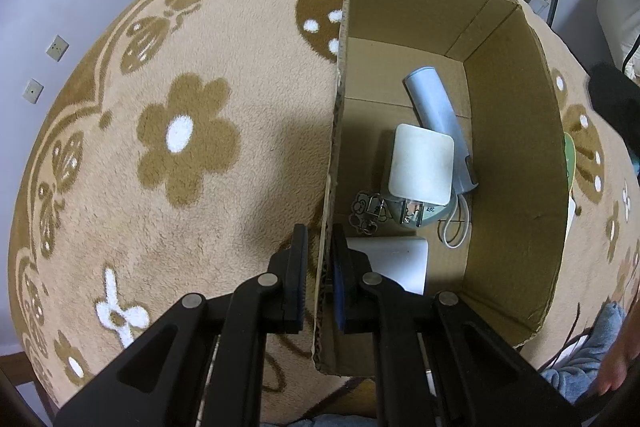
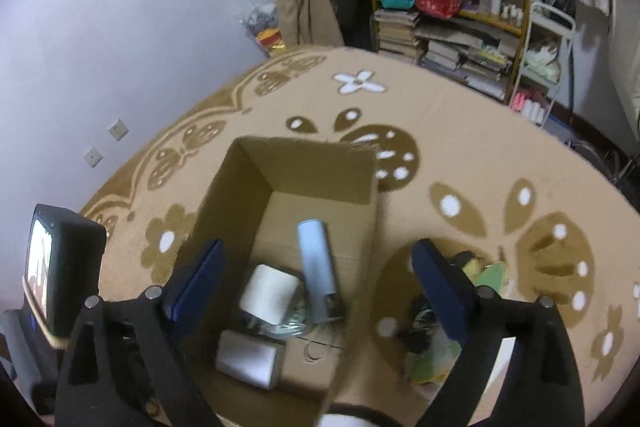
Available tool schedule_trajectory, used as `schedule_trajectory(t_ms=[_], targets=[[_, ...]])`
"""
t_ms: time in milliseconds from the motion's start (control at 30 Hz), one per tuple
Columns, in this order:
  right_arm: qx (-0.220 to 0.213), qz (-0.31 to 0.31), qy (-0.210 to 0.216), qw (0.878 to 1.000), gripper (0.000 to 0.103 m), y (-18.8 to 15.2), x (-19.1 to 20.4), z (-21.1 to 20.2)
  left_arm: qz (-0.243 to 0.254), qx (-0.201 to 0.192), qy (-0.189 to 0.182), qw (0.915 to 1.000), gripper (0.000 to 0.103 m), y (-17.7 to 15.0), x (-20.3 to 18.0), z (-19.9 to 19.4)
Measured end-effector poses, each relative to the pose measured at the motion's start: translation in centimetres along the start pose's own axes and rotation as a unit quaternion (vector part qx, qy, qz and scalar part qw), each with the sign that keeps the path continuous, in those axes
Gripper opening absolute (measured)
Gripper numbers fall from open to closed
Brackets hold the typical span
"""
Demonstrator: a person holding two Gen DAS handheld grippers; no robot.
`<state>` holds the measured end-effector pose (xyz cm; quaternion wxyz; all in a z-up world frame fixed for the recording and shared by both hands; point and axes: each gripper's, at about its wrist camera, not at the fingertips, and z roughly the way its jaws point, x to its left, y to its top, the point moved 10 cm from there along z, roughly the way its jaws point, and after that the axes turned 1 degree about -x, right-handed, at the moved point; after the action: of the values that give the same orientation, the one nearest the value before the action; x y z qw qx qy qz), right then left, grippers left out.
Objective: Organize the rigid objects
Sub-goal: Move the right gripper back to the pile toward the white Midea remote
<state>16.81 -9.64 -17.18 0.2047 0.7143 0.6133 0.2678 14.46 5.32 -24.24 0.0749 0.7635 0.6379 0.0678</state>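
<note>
An open cardboard box (image 1: 516, 147) stands on a beige flowered carpet (image 1: 180, 131). My left gripper (image 1: 320, 239) is shut on the box's left wall, one finger inside and one outside. Inside lie a pale blue cylinder (image 1: 434, 103), a white square adapter (image 1: 420, 163), a white flat block (image 1: 396, 259), a metal keychain (image 1: 366, 213) and a white cable loop (image 1: 456, 227). In the right wrist view, my right gripper (image 2: 319, 244) hangs open above the box (image 2: 312, 167), nothing between its pads. Below it I see the cylinder (image 2: 316, 259), adapter (image 2: 270, 291) and white block (image 2: 248, 357).
Green and yellow-black items (image 2: 490, 277) lie on the carpet right of the box. A cluttered bookshelf (image 2: 460, 7) and hanging clothes stand at the far wall. A blue cloth (image 1: 588, 359) and a hand (image 1: 616, 379) are at the lower right.
</note>
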Motion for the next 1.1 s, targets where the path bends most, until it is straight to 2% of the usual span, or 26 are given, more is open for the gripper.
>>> schedule_trajectory(t_ms=[133, 267, 333, 633, 900, 1100], targets=[[0.006, 0.018, -0.032, 0.999, 0.103, -1.0, -3.0, 0.0, -0.001, 0.000, 0.000, 1.0000, 0.012, 0.0, 0.0, 0.1], [0.015, 0.038, -0.030, 0.999, 0.103, -3.1, -5.6, -0.2, -0.003, 0.001, -0.003, 1.0000, 0.012, -0.1, 0.0, 0.1], [0.019, 0.041, -0.042, 0.998, 0.103, -4.3, -7.3, -0.2, -0.004, 0.002, -0.004, 1.0000, 0.012, -0.1, 0.0, 0.1], [0.056, 0.106, -0.105, 0.987, 0.103, -8.9, -14.5, 0.3, -0.004, 0.003, -0.003, 1.0000, 0.012, -0.1, 0.1, 0.1], [0.087, 0.142, -0.107, 0.980, 0.103, -11.9, -16.4, 1.7, -0.002, 0.003, -0.002, 1.0000, 0.012, 0.0, -0.1, 0.1], [0.106, 0.134, -0.120, 0.978, 0.103, -13.2, -16.5, 2.5, -0.002, 0.003, -0.002, 1.0000, 0.012, 0.0, -0.1, 0.1]])
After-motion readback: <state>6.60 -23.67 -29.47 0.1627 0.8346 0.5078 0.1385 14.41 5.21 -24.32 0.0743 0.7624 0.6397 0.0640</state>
